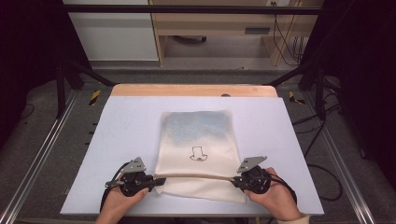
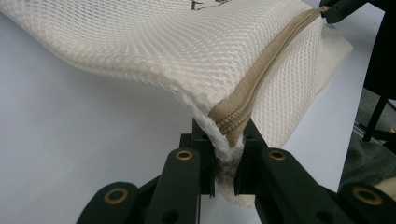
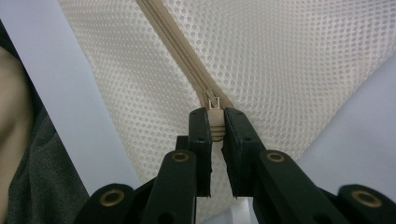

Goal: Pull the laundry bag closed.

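Two grips matter: left hand-held gripper (image 2: pixel 223 154) clamped on the mesh bag (image 1: pixel 198 154) corner, right hand-held gripper (image 3: pixel 215 128) pinching the zipper pull (image 3: pixel 215 105); keep the zipper (image 1: pixel 196 176) taut, pull straight.

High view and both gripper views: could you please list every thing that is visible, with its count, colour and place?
mesh bag: one, cream, small dark drawing on it, lying mid-table.
zipper: one, tan, along the bag's near edge.
zipper pull: one, tan, at the zipper's right end.
table: one, pale top, wooden far edge.
cabinets: white and wood, on the floor beyond the table.
left gripper: one, black, shut on the bag's left corner.
right gripper: one, black, shut on the zipper pull.
hands: two, at the near edge, holding the grippers.
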Action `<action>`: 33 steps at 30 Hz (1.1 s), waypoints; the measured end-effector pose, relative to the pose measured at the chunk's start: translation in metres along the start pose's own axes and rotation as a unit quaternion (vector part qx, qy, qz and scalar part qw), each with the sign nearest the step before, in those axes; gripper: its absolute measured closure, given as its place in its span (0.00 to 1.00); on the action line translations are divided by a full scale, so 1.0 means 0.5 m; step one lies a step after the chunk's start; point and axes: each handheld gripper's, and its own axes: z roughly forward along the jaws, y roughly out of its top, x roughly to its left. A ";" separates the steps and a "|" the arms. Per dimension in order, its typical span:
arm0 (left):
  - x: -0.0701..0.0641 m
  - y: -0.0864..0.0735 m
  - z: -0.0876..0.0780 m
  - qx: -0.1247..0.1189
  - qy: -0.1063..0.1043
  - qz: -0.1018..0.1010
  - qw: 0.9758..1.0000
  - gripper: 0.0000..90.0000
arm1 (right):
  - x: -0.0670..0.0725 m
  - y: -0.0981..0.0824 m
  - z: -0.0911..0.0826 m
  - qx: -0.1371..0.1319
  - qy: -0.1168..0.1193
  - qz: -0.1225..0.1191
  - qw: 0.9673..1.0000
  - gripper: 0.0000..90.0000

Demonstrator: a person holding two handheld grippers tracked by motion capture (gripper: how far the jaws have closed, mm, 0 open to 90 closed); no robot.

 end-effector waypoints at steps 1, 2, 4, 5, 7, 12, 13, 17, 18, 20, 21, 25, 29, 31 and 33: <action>0.000 0.000 0.001 0.000 0.000 0.000 1.000 0.91 | -0.002 -0.002 0.000 -0.002 0.001 0.004 1.000 0.91; 0.000 0.000 0.001 0.000 0.000 0.000 1.000 0.91 | -0.002 -0.003 -0.001 -0.001 0.001 0.003 1.000 0.91; 0.001 -0.001 0.001 0.000 -0.001 -0.002 1.000 0.91 | -0.002 -0.003 0.000 -0.002 0.001 0.004 1.000 0.91; 0.002 -0.001 0.001 0.000 -0.001 -0.003 1.000 0.91 | -0.002 -0.003 0.000 -0.002 0.001 0.004 1.000 0.91; 0.002 -0.002 0.001 0.000 -0.002 -0.004 1.000 0.91 | -0.002 -0.003 0.000 -0.004 0.002 0.005 1.000 0.91; 0.003 -0.003 0.002 -0.001 -0.003 -0.007 1.000 0.91 | -0.005 -0.006 0.000 -0.007 0.007 0.007 1.000 0.91; 0.003 -0.003 0.002 -0.001 -0.003 -0.007 1.000 0.91 | -0.006 -0.006 -0.001 -0.005 0.002 0.007 1.000 0.91; 0.001 0.000 -0.001 -0.002 -0.001 -0.002 1.000 0.91 | -0.008 -0.011 -0.004 -0.005 0.001 0.010 1.000 0.91; 0.000 0.000 -0.001 -0.002 -0.001 -0.001 1.000 0.91 | -0.009 -0.013 -0.005 -0.001 -0.001 0.013 1.000 0.91; 0.000 0.001 -0.002 -0.003 -0.002 -0.001 1.000 0.91 | -0.012 -0.017 -0.006 -0.002 -0.004 0.016 1.000 0.91; 0.000 0.001 -0.002 -0.003 -0.002 -0.001 1.000 0.91 | -0.013 -0.018 -0.006 -0.004 -0.002 0.018 1.000 0.91; 0.001 0.000 0.000 -0.001 -0.003 -0.001 1.000 0.91 | -0.015 -0.022 -0.009 -0.002 -0.006 0.017 1.000 0.91; 0.000 0.000 -0.001 -0.002 -0.003 -0.001 1.000 0.91 | -0.020 -0.029 -0.014 -0.002 -0.011 0.020 1.000 0.91; 0.000 0.000 -0.001 -0.001 -0.003 -0.001 1.000 0.91 | -0.021 -0.032 -0.014 -0.001 -0.014 0.025 1.000 0.91; 0.000 0.000 -0.001 -0.002 -0.003 0.000 1.000 0.91 | -0.022 -0.035 -0.014 0.000 -0.014 0.026 1.000 0.91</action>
